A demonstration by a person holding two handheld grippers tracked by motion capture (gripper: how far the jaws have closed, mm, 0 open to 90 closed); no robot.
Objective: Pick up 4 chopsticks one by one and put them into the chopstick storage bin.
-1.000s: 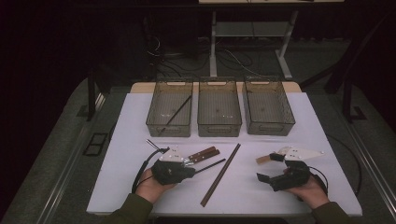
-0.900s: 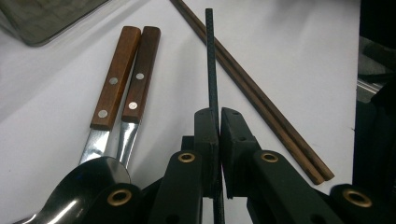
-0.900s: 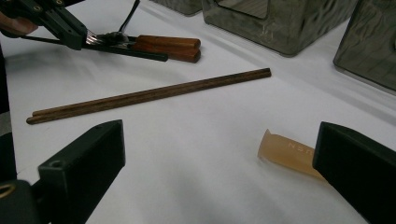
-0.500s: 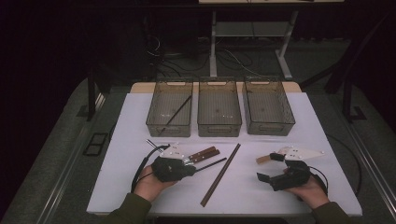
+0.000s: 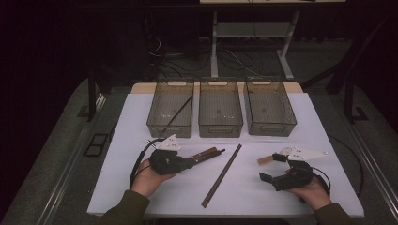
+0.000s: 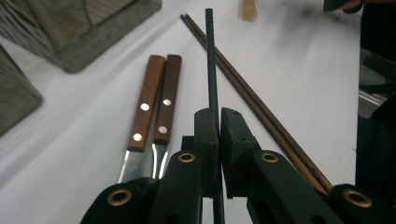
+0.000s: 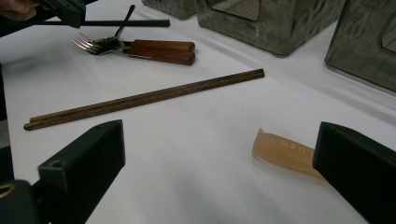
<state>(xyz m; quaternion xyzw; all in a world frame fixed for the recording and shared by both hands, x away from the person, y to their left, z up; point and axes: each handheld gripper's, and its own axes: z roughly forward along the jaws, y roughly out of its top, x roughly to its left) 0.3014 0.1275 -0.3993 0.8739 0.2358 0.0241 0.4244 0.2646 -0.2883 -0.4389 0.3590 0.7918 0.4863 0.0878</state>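
Note:
My left gripper [image 6: 219, 114] is shut on a thin dark chopstick [image 6: 211, 70] that points away between the jaws. In the high view this gripper [image 5: 192, 161] sits left of centre, beside two wood-handled forks [image 5: 206, 153]. A pair of brown chopsticks [image 5: 223, 174] lies slanted in the middle of the white sheet. My right gripper [image 5: 272, 167] rests at the right and stands open. In its own view the gripper [image 7: 219, 163] has a beige handle [image 7: 285, 151] lying on the sheet just inside the right jaw, untouched.
Three clear grey bins stand in a row at the back: the left one [image 5: 155, 123] holds a dark stick, then the middle [image 5: 220, 129] and the right [image 5: 270, 127]. The sheet's front edge runs just before the person's hands.
The left gripper has drifted slightly toward the bins with the dark chopstick still in it, so the stick now hangs over the wooden handles. The right gripper has kept still.

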